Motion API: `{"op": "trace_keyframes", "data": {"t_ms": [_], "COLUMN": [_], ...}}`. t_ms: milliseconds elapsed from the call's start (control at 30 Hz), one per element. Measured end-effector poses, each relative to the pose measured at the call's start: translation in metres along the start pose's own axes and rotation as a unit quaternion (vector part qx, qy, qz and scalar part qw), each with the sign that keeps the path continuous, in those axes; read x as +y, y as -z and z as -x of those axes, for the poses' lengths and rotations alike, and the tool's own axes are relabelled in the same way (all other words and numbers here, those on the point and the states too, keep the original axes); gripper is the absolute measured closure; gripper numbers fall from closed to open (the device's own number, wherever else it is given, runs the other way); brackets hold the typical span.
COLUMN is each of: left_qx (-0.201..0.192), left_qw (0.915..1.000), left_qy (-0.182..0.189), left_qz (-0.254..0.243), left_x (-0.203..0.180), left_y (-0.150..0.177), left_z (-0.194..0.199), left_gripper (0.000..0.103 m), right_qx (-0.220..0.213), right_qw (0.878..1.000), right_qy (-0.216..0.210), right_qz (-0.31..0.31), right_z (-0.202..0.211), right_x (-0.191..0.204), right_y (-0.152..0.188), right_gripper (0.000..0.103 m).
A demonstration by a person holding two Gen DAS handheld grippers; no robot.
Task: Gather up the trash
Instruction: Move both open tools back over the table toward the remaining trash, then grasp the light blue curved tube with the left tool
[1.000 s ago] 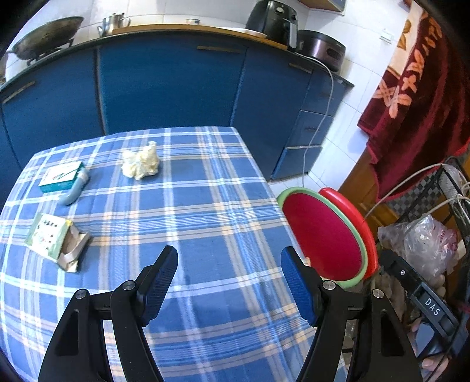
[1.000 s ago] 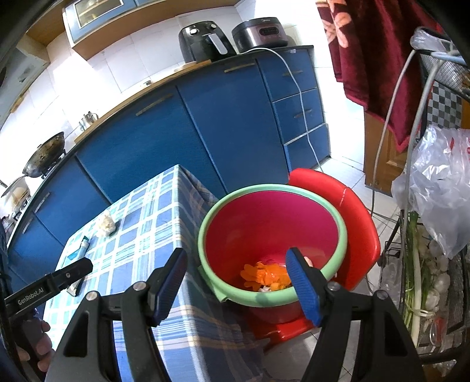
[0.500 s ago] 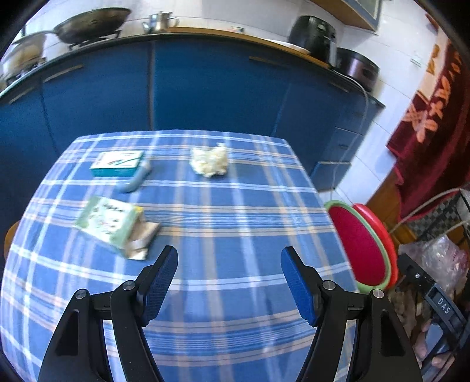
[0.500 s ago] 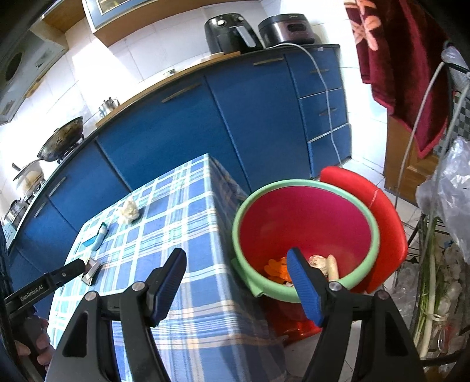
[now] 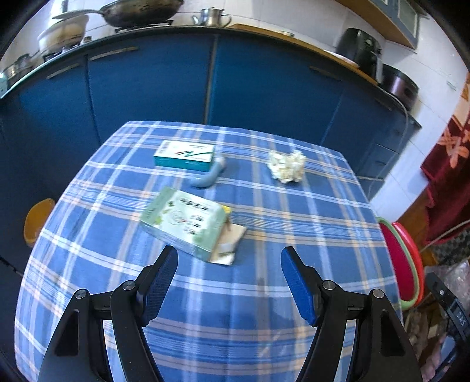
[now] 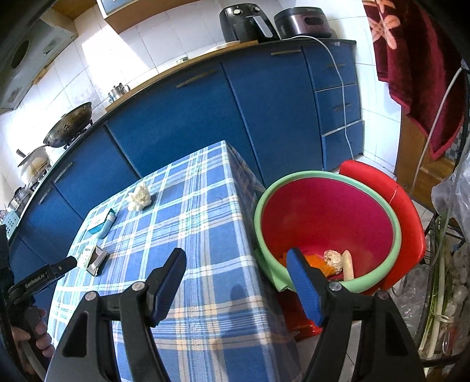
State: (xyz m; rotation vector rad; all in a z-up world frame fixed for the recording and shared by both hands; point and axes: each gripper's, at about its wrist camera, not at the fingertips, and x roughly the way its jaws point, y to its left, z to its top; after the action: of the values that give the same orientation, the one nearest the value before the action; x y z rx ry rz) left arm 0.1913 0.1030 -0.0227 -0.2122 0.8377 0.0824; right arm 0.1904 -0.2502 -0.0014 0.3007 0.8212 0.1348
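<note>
On the blue checked tablecloth lie a green opened carton, a teal box, a grey-blue tube and a crumpled white tissue. My left gripper hovers open over the cloth, just in front of the green carton, holding nothing. My right gripper is open and empty above the table's right edge, beside the red basin with a green rim. Orange scraps, a tissue wad and a pale stick lie in that basin. The tissue and boxes also show on the cloth in the right wrist view.
Blue kitchen cabinets stand behind the table, with a wok, kettle, air fryer and rice cooker on the counter. A red stool bears the basin. A wire rack with plastic bags stands at the right. A person's hand holds the left gripper's handle.
The left gripper has swung left across the table, so the green carton now lies just ahead of its fingers. The right gripper has drifted left from over the basin to the table's edge.
</note>
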Motion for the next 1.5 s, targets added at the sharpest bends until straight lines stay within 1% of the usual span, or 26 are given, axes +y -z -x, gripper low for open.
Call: {"op": "trace_keyframes", "data": {"t_ms": [233, 333, 433, 633, 733, 800, 900, 1033, 1167, 1200, 1300, 1500], "left_qx": [-0.004, -0.014, -0.014, -0.001, 0.012, 0.023, 0.031, 0.044, 0.044, 0.043, 0.043, 0.043], "left_qw": [0.9997, 0.9993, 0.9990, 0.9981, 0.9980, 0.9976, 0.9965, 0.9952, 0.9952, 0.9953, 0.9955, 0.9960], "left_qy": [-0.024, -0.029, -0.030, -0.030, -0.027, -0.033, -0.039, -0.035, -0.021, -0.019, -0.003, 0.022], "left_qz": [-0.009, -0.021, -0.030, -0.053, -0.055, -0.057, -0.067, -0.079, -0.086, -0.085, -0.084, -0.076], "left_x": [0.011, 0.012, 0.012, 0.008, 0.008, 0.009, 0.009, 0.009, 0.010, 0.010, 0.010, 0.012], "left_y": [-0.017, -0.029, -0.038, -0.051, -0.056, -0.060, -0.064, -0.069, -0.073, -0.074, -0.078, -0.080], "left_z": [-0.012, -0.016, -0.024, -0.047, -0.060, -0.072, -0.085, -0.101, -0.108, -0.109, -0.114, -0.121], "left_gripper": [0.029, 0.029, 0.029, 0.029, 0.029, 0.029, 0.032, 0.032, 0.034, 0.035, 0.042, 0.064], "right_qx": [0.009, 0.012, 0.015, 0.019, 0.021, 0.021, 0.022, 0.026, 0.025, 0.025, 0.028, 0.022], "right_qw": [1.000, 1.000, 1.000, 0.999, 0.999, 0.999, 0.999, 0.998, 0.998, 0.998, 0.997, 0.996], "right_qy": [0.001, 0.002, 0.000, -0.002, -0.004, -0.006, -0.005, -0.005, -0.003, -0.002, -0.004, -0.003], "right_qz": [0.006, 0.009, 0.012, 0.026, 0.033, 0.036, 0.045, 0.053, 0.061, 0.064, 0.068, 0.090], "right_z": [-0.007, -0.011, -0.016, -0.025, -0.029, -0.031, -0.034, -0.040, -0.045, -0.047, -0.052, -0.068], "right_x": [0.004, 0.008, 0.012, 0.025, 0.032, 0.036, 0.044, 0.052, 0.060, 0.063, 0.071, 0.098], "right_y": [0.001, 0.000, -0.001, -0.006, -0.008, -0.010, -0.012, -0.015, -0.020, -0.022, -0.026, -0.040], "right_gripper": [0.029, 0.029, 0.029, 0.029, 0.029, 0.029, 0.029, 0.029, 0.029, 0.029, 0.029, 0.029]}}
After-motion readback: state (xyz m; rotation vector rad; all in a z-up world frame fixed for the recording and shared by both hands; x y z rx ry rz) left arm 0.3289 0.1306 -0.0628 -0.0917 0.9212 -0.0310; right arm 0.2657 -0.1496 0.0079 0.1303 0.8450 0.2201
